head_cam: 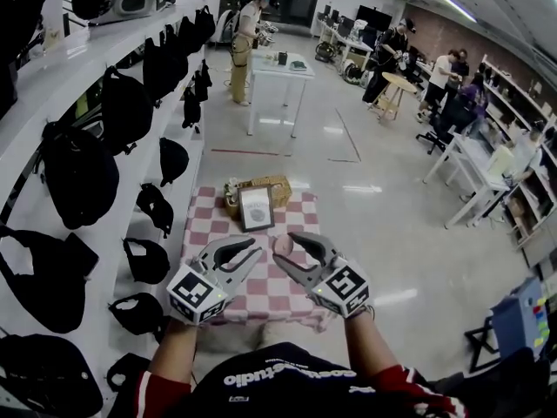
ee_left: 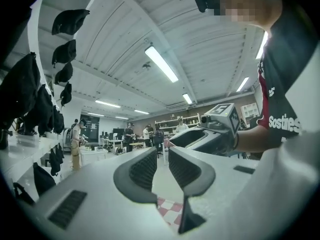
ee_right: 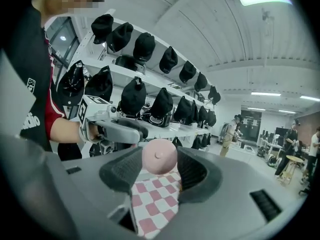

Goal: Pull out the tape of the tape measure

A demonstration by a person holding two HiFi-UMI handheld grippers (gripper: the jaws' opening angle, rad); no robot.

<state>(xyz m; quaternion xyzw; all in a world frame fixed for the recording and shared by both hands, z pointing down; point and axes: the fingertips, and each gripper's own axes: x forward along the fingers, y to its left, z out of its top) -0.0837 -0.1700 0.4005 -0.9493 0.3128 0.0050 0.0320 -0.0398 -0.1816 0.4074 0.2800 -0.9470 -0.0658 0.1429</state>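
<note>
A small round pink tape measure (head_cam: pixel 283 245) (ee_right: pixel 159 155) sits between the jaws of my right gripper (head_cam: pixel 285 246) (ee_right: pixel 159 160), which is shut on it above the checkered table. No tape shows pulled out of it. My left gripper (head_cam: pixel 258 249) (ee_left: pixel 162 166) hangs just to the left of it, tips pointing toward the tape measure. Its jaws stand a narrow slit apart with nothing between them. Each gripper also shows in the other's view: the right gripper body (ee_left: pixel 200 136) and the left gripper body (ee_right: pixel 122 129).
A low table with a red-and-white checkered cloth (head_cam: pixel 300 209) stands below the grippers. At its far edge are a framed card (head_cam: pixel 256 207) and a woven basket (head_cam: pixel 271 186). White shelves with black caps (head_cam: pixel 83 177) run along the left. People and desks are far behind.
</note>
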